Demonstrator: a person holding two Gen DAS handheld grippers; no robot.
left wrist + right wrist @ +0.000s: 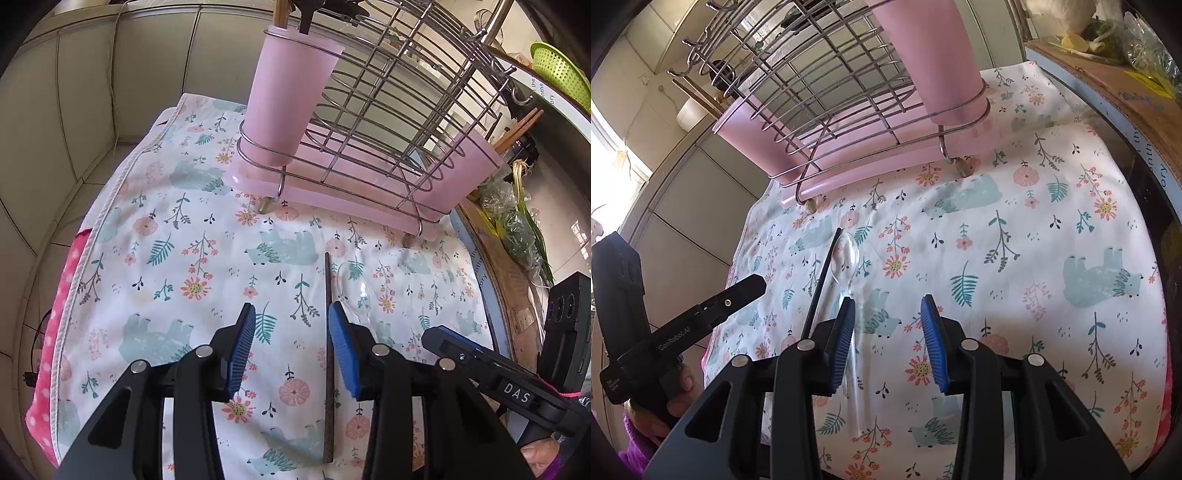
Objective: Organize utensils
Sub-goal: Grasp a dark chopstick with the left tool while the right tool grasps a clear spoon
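A dark chopstick (pixel 328 350) lies on the floral cloth (pixel 177 236) with a clear plastic spoon (pixel 356 291) beside it. My left gripper (pixel 291 314) hovers open over the cloth, the chopstick lying just inside its right pad, untouched. In the right wrist view the chopstick (pixel 822 280) and spoon (pixel 846 258) lie left of centre. The spoon's handle runs under the left finger of my open right gripper (pixel 888 306), which holds nothing. Behind stands a wire rack (pixel 388 110) with a pink cup (pixel 291 96) and a second pink holder (pixel 469 173) with wooden chopsticks (pixel 517 129).
A cardboard box (pixel 517 295) with bagged greens (pixel 509 221) borders the cloth on the right, and a green colander (pixel 561 74) sits above it. A pink dotted towel (pixel 55 332) hangs at the left edge. Tiled wall lies behind. A hand (pixel 679 384) grips the left tool.
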